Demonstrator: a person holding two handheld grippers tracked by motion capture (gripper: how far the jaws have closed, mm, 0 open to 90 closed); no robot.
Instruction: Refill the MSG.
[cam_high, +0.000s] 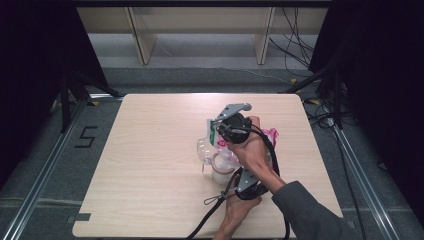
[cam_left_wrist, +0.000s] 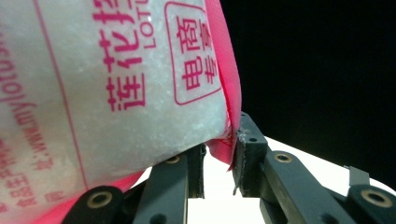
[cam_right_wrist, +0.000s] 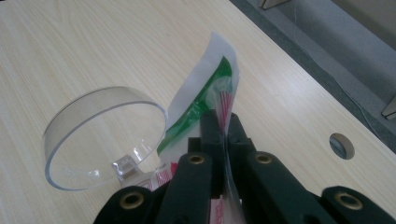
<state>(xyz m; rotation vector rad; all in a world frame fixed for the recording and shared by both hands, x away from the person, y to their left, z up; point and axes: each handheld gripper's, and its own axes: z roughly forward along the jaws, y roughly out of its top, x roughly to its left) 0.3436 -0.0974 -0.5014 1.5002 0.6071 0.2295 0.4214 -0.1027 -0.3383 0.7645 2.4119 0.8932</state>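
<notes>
Things near the middle of the desk

The clear round plastic jar (cam_high: 206, 149) sits on the pale wooden desk (cam_high: 150, 165), left of the pink-printed white bag (cam_high: 227, 150), touching it.

Black tool (cam_right_wrist: 223, 133) jaws, brass screws, grey sleeve (cam_high: 305, 210).
</notes>
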